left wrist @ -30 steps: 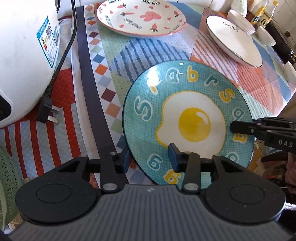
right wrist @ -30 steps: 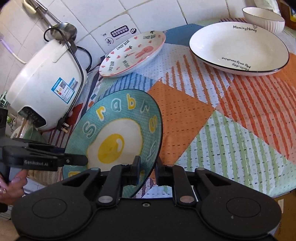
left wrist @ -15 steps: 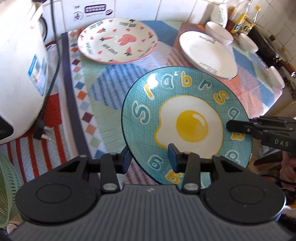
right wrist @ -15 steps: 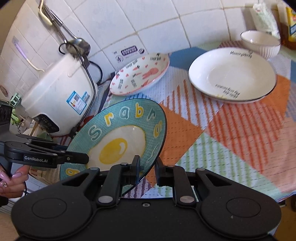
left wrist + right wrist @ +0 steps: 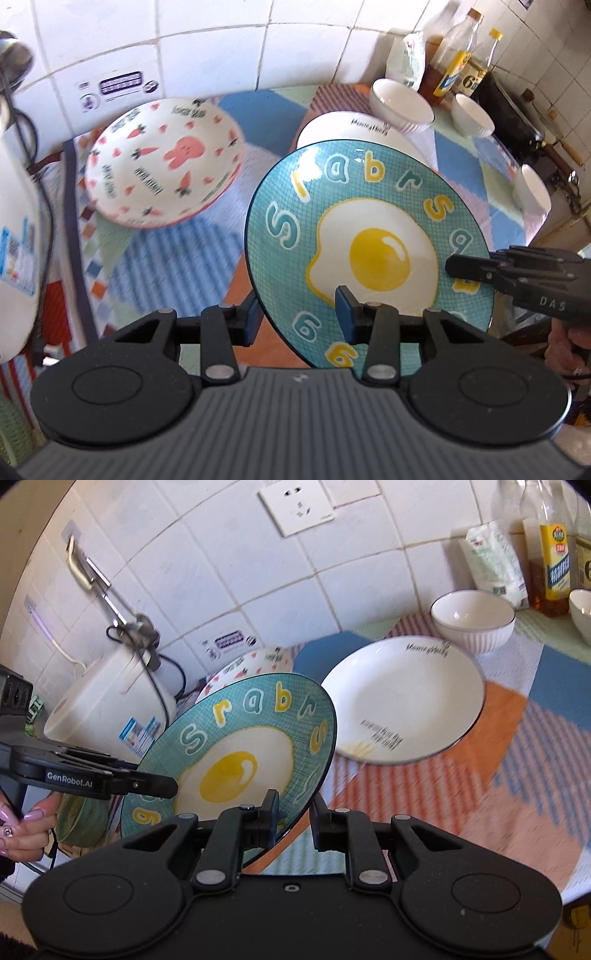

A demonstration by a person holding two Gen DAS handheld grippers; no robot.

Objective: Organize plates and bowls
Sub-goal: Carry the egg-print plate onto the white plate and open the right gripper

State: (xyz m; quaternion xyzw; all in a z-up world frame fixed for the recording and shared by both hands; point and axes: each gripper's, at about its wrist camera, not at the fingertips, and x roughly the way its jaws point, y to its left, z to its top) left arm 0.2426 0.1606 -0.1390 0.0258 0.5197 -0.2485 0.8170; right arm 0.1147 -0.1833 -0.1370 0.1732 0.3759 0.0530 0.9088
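Observation:
Both grippers hold a teal plate with a fried-egg picture (image 5: pixel 369 240) in the air above the table, tilted. My left gripper (image 5: pixel 295 319) is shut on its near-left rim. My right gripper (image 5: pixel 293 818) is shut on its right rim; the plate also shows in the right wrist view (image 5: pixel 240 753). A pink rabbit plate (image 5: pixel 162 162) lies at the back left. A white plate with black lettering (image 5: pixel 406 698) lies behind the teal plate. White bowls (image 5: pixel 400 105) (image 5: pixel 472 114) stand at the back right.
A white rice cooker (image 5: pixel 107 701) with a black cord stands at the left. Oil bottles (image 5: pixel 454 55) and a white bag (image 5: pixel 495 561) stand against the tiled wall. Another white bowl (image 5: pixel 532 188) sits at the table's right edge. A colourful cloth (image 5: pixel 480 775) covers the table.
Both grippers have lifted the teal plate higher and carried it toward the back of the table, tilting it up. Both grips on its rim are unchanged.

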